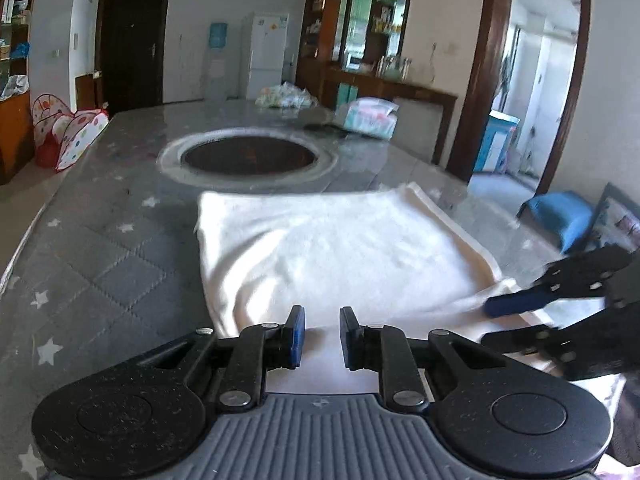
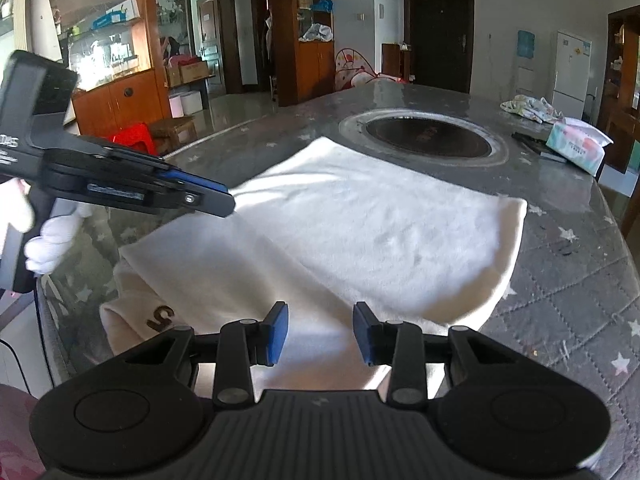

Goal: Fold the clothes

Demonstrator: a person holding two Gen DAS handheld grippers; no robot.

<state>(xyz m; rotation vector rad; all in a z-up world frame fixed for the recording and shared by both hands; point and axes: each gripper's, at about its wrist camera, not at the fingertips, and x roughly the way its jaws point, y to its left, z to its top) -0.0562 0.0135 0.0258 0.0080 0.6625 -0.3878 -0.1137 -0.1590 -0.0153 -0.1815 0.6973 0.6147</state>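
A white garment (image 1: 332, 256) lies partly folded on the grey table, with a dark printed mark near its near-left corner in the right wrist view (image 2: 160, 316). The garment fills the middle of that view (image 2: 360, 224). My left gripper (image 1: 322, 336) is open and empty, just above the garment's near edge. My right gripper (image 2: 320, 332) is open and empty over the near part of the cloth. The right gripper also shows at the right of the left wrist view (image 1: 492, 320), by the garment's right corner. The left gripper shows at the left of the right wrist view (image 2: 224, 204), held by a white-gloved hand.
A round dark opening with a metal rim (image 1: 248, 156) sits in the table beyond the garment. A tissue pack (image 1: 370, 118) and a bundle of patterned cloth (image 1: 284, 96) lie at the far end. The table edge (image 2: 616, 208) runs close on the right.
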